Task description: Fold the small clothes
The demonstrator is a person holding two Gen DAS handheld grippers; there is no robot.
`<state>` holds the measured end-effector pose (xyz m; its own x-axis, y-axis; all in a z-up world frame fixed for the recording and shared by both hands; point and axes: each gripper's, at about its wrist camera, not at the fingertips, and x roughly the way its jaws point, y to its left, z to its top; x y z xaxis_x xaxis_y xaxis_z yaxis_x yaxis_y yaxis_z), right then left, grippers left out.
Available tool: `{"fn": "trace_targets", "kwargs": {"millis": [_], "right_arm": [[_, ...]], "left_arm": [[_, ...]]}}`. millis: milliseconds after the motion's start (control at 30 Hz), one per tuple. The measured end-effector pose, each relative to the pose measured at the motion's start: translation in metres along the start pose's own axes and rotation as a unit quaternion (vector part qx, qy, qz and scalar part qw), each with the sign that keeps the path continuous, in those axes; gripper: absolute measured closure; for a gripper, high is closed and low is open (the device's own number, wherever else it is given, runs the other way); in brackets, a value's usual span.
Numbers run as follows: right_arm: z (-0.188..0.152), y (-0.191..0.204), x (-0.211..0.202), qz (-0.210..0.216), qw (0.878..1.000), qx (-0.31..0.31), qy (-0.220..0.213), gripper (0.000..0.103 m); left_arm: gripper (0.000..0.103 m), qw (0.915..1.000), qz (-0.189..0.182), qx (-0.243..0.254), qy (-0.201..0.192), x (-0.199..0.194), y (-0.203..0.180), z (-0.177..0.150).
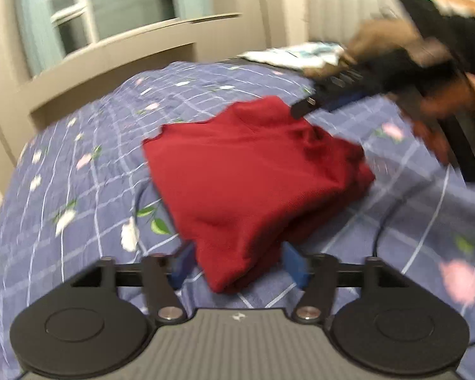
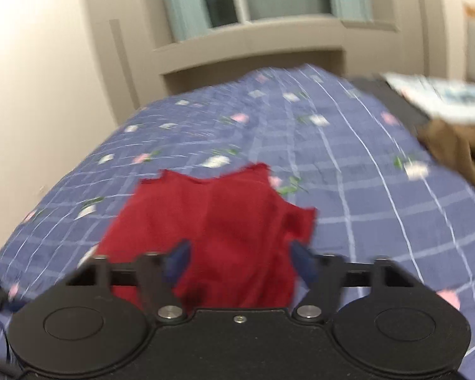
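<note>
A dark red garment [image 1: 253, 174] lies folded into a rough square on the blue checked bedspread [image 1: 88, 190]. My left gripper [image 1: 239, 264] is open, its blue fingers [image 1: 296, 266] on either side of the garment's near corner. My right gripper [image 1: 313, 106] shows in the left wrist view at the garment's far edge, held by a hand. In the right wrist view my right gripper [image 2: 240, 261] is open above the red garment [image 2: 215, 231], blue fingertips [image 2: 304, 259] set wide apart. Both views are blurred by motion.
A brown garment [image 2: 459, 155] and a pale patterned cloth [image 2: 440, 98] lie at the bed's far right. A beige window ledge [image 2: 250, 44] and wall stand behind the bed. The person's forearm [image 1: 443, 110] reaches in from the right.
</note>
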<state>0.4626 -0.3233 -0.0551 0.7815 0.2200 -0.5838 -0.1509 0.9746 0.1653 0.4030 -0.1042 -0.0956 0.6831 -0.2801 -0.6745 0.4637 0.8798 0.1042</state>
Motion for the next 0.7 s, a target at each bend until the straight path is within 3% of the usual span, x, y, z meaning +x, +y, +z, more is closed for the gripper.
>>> {"fn": "trace_targets", "kwargs": {"millis": [133, 267, 333, 500, 567, 633, 700], "right_arm": [[-0.018, 0.04, -0.014, 0.008, 0.995, -0.1, -0.001, 0.028], [-0.047, 0.047, -0.009, -0.09, 0.981, -0.172, 0.012, 0.032], [-0.058, 0.034, -0.011, -0.115, 0.981, -0.155, 0.013, 0.032], [-0.078, 0.011, -0.008, -0.117, 0.986, -0.115, 0.016, 0.03], [-0.072, 0.01, -0.012, -0.106, 0.989, -0.098, 0.008, 0.03], [-0.061, 0.005, -0.024, -0.074, 0.995, -0.067, -0.025, 0.024], [-0.046, 0.004, -0.025, -0.068, 0.995, -0.059, -0.046, 0.016]], "left_arm": [[0.015, 0.9971, 0.0, -0.077, -0.002, -0.009, 0.023, 0.001], [0.015, 0.9914, 0.003, -0.13, 0.01, -0.013, 0.038, -0.004], [0.014, 0.989, 0.009, -0.146, 0.022, -0.011, 0.044, -0.006], [0.007, 0.9828, 0.019, -0.178, 0.047, -0.005, 0.051, -0.015], [0.004, 0.9804, 0.019, -0.189, 0.051, -0.005, 0.055, -0.015], [0.001, 0.9797, 0.017, -0.195, 0.044, -0.005, 0.059, -0.01], [0.001, 0.979, 0.014, -0.201, 0.03, -0.001, 0.067, -0.002]]}}
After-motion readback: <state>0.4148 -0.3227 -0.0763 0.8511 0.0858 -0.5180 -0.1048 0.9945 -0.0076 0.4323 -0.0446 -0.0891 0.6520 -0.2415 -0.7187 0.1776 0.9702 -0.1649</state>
